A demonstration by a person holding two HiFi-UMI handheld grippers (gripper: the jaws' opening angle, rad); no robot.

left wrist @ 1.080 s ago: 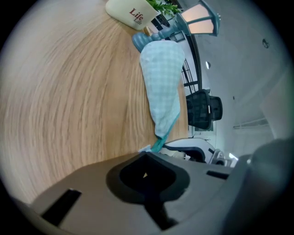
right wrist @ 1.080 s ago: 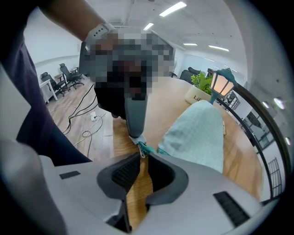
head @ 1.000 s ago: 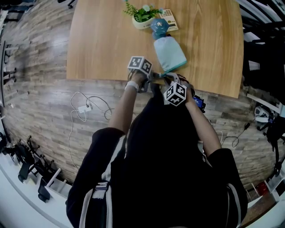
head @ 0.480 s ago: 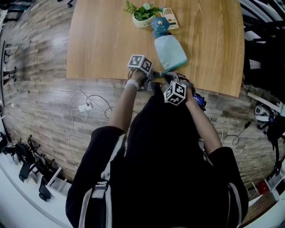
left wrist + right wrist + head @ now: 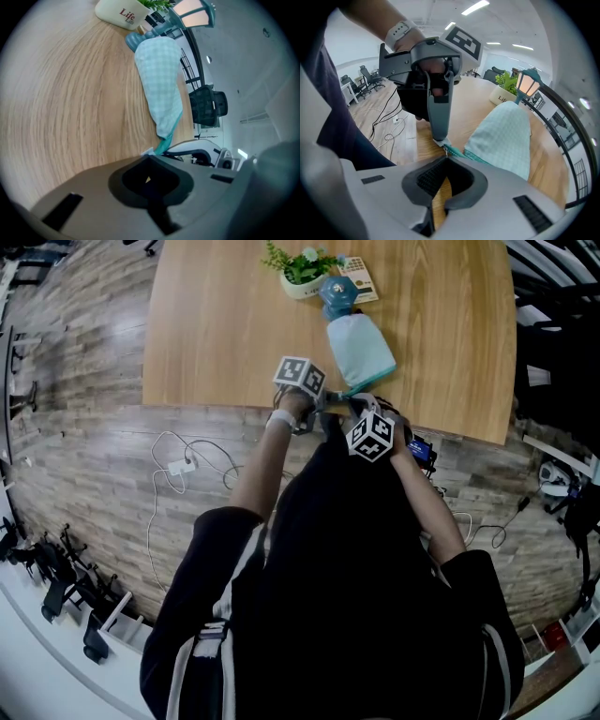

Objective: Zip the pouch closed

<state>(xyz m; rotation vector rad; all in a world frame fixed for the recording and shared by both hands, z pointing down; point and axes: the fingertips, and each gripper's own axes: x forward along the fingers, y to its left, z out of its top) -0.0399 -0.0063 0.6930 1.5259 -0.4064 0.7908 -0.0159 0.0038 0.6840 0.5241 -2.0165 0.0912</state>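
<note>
A light teal checked pouch lies on the wooden table, its near end at the table's front edge. In the left gripper view the pouch runs away from my left gripper, whose jaws are shut on the white tab at the pouch's near end. The right gripper view shows the left gripper pinching that tab, and my right gripper shut just beside it on the small zipper pull. The pouch stretches off to the right. Both marker cubes sit close together.
At the pouch's far end stand a white plant pot, a small blue lantern and a printed card. Cables and a power strip lie on the wood floor at the left. Office chairs stand further off.
</note>
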